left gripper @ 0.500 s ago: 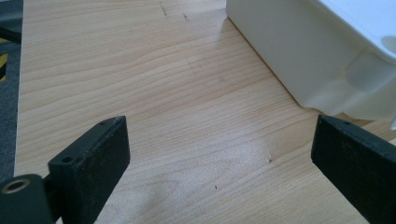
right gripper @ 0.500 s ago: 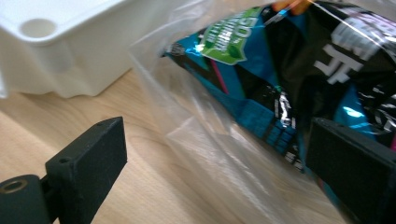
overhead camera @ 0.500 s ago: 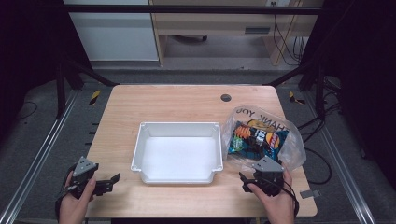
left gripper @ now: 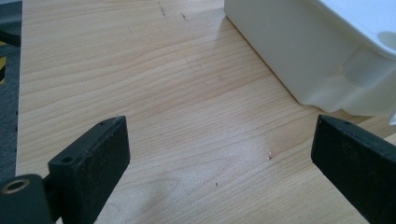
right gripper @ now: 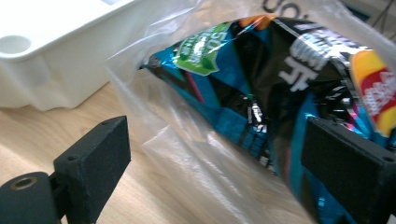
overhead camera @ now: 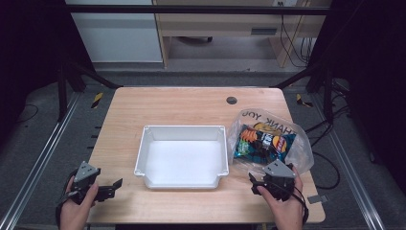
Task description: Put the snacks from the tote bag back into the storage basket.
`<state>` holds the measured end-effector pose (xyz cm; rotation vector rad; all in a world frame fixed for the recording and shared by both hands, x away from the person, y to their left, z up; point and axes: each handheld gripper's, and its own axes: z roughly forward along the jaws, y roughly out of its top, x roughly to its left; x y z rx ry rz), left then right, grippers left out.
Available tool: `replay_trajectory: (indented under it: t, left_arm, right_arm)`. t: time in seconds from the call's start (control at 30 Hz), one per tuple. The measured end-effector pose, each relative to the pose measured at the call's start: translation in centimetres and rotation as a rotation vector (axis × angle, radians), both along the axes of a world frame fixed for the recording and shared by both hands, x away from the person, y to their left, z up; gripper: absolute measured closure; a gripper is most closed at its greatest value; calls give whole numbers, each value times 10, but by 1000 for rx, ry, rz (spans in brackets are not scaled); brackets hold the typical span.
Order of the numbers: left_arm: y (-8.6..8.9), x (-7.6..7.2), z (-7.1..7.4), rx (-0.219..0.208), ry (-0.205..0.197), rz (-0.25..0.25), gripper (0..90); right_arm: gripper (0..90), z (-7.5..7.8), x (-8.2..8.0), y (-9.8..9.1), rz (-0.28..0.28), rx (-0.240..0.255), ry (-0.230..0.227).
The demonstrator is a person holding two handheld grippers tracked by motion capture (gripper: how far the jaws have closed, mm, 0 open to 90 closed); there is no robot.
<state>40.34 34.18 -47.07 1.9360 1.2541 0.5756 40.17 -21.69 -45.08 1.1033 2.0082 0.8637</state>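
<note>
Lying on the right part of the wooden table (overhead camera: 191, 103), a clear plastic bag (overhead camera: 297, 143) with dark lettering holds a blue and black snack packet (overhead camera: 265, 143). The bag sits just beside the right wall of a white tray (overhead camera: 184, 132), which stands in the middle of the table with its inside bare.

The right gripper (overhead camera: 262, 184), held in a hand at the near right edge of the table, points at the near end of the bag. In the right gripper view its jaws stand spread wide, with the loose clear plastic (right gripper: 187, 140) and the end of the snack packet (right gripper: 261, 93) lying between them; the pads do not press on either. A corner of the tray (right gripper: 46, 60) shows at the upper left of that view.

The left gripper (overhead camera: 112, 187), held in the other hand at the near left corner of the table, points toward the tray and is well apart from the bag. In the left gripper view its jaws are spread wide over bare wood (left gripper: 163, 116), with the outer wall of the tray (left gripper: 299, 51) at the upper right.
</note>
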Motion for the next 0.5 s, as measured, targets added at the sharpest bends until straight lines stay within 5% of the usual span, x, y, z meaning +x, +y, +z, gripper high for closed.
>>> replay_trajectory:
  t: [0.23, 0.33, 0.5]
  left_arm:
    - [6, -2, 2, -9, -19, 26, 45]
    - [9, -7, 9, -23, -89, 48, 46]
    - [12, -12, 10, -57, -94, 59, 47]
  right_arm:
    - [78, 4, 0, -4, -7, 31, 26]
    - [76, 8, 0, -2, 2, 40, 24]
    - [57, 27, 13, -1, 54, -15, 46]
